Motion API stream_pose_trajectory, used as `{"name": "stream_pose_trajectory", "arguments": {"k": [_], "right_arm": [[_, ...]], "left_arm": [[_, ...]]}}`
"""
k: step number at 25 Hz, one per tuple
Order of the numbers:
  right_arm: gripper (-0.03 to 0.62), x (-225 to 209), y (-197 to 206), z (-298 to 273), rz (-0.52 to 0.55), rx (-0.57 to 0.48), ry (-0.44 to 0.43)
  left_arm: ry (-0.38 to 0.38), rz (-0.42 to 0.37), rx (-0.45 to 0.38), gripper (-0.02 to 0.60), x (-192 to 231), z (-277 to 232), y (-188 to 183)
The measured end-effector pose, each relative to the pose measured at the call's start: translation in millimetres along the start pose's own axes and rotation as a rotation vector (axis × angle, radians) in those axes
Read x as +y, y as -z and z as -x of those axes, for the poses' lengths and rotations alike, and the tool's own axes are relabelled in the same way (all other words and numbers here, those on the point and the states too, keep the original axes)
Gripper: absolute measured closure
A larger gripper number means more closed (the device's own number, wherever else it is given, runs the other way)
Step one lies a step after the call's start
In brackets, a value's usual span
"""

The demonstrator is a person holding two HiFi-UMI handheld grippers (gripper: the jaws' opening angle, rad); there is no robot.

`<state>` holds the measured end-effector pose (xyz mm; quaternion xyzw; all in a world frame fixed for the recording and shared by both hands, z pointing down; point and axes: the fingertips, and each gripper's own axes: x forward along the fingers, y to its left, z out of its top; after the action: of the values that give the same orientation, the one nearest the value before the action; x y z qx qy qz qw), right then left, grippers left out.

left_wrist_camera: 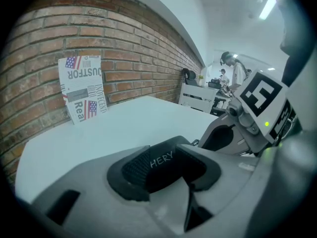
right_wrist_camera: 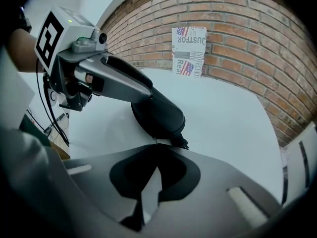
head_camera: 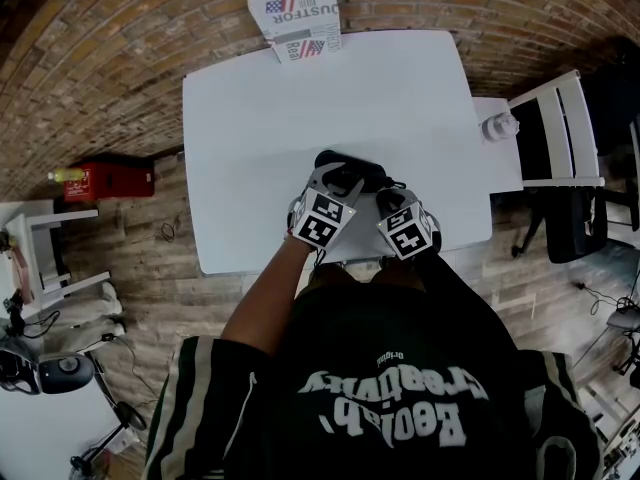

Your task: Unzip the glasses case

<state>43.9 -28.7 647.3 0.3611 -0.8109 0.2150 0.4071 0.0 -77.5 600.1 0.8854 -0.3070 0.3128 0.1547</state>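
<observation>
Nearest to the head cam I see the person's dark printed shirt (head_camera: 400,398), both forearms reaching over the near edge of the white table (head_camera: 400,98).

The left gripper (left_wrist_camera: 167,172) is part-closed and clamped on the glasses case (right_wrist_camera: 159,114). Both pads press the black shell, with white lettering showing between them. The case sits near the table's front edge, lifted at the clamped end as far as I can read it.

The right gripper (right_wrist_camera: 154,152) has its jaws fully together, tips right against the free end of the case where the zip runs. The black zipper pull (right_wrist_camera: 181,143) pokes out just beside the tips. I can't tell whether any part of the zip is pinched.

The two grippers are side by side, marker cubes nearly touching in the head view.

Beyond the case is bare tabletop. At the far edge a flag-print booklet (head_camera: 298,18) leans upright on the brick wall (head_camera: 120,48).

Off to the right is a white chair (head_camera: 560,128). On the floor to the left is a red box (head_camera: 110,180).
</observation>
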Motion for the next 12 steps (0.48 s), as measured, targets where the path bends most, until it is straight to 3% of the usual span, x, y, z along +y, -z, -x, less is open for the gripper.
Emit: {"name": "stream_pose_trajectory", "arguments": {"k": [12], "right_arm": [[0.583,-12.2,2.2,5.0,-0.002,0.002,0.033]], "left_arm": [[0.0,-0.002,-0.001,0.414,-0.9,0.4,-0.6]]}}
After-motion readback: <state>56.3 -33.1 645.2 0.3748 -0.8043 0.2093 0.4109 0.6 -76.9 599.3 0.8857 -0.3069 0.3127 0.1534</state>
